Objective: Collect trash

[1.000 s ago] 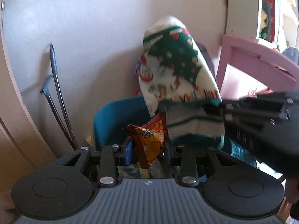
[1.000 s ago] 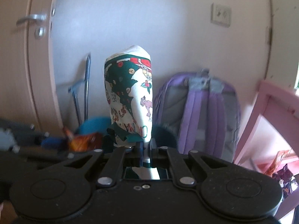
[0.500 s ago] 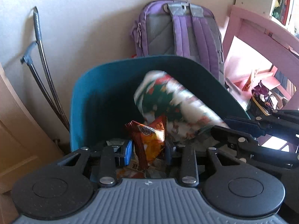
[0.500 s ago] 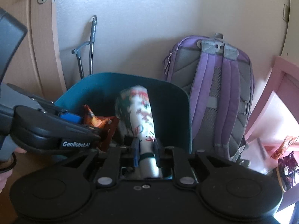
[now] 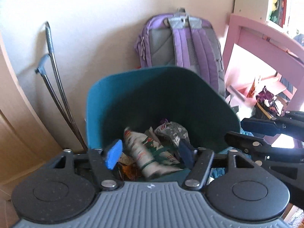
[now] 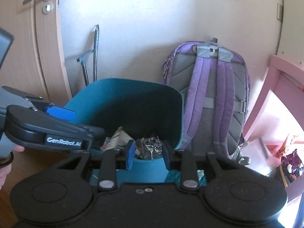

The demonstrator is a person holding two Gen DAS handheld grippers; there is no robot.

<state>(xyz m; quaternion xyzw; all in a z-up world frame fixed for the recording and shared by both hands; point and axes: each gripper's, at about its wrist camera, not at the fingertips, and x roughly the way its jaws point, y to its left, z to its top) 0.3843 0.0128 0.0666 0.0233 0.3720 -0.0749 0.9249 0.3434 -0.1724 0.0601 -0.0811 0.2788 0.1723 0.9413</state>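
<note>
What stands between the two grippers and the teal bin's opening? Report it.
Nothing visible. The left gripper and right gripper hang over the open teal bin. Their jaws have just been opening, with nothing held. The patterned roll and orange wrapper already lie inside.

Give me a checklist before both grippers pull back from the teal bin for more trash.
1. Left gripper open, its fingers empty: ok.
2. Right gripper open, holding nothing: ok.
3. White Christmas-print paper roll lies inside the teal plastic bin: ok.
4. Orange snack wrapper in the bin: ok.
5. Nothing hangs over the bin rim: ok.
6. More trash left on the floor: cannot tell.
</note>
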